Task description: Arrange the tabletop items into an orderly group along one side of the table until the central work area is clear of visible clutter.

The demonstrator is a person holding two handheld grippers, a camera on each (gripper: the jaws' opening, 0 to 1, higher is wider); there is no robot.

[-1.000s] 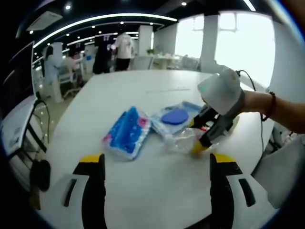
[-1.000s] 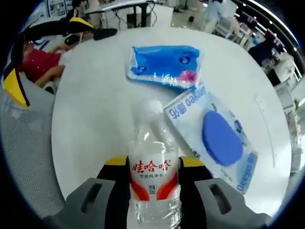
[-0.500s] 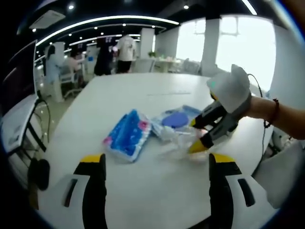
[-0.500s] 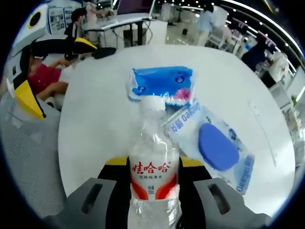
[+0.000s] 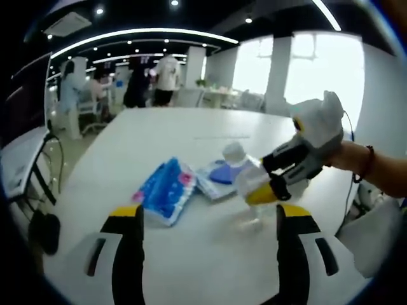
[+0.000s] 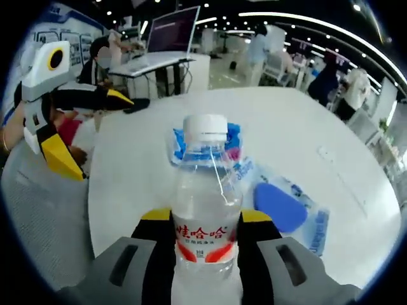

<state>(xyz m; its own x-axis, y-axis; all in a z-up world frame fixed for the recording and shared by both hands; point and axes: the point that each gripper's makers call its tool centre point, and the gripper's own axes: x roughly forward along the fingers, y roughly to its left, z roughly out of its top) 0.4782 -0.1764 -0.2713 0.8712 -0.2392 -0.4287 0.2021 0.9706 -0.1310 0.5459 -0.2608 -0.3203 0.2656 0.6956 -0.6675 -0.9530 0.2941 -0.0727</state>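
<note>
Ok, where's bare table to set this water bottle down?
Bare white table lies between the left gripper and the blue tissue pack, also beyond the blue pouch. It is crowded where pack and pouch meet, by the water bottle in the right gripper.

A second ago the clear plastic water bottle with a white cap and red label lay low and tilted over the white bench, clamped in the right hand-held gripper. Now it has been tipped up: it stands nearly upright, cap uppermost, base at or just above the bench top. In the right gripper view its cap now covers part of the blue patterned soft pack instead of sitting short of it. The right hand-held gripper has risen and swung with the bottle.
</note>
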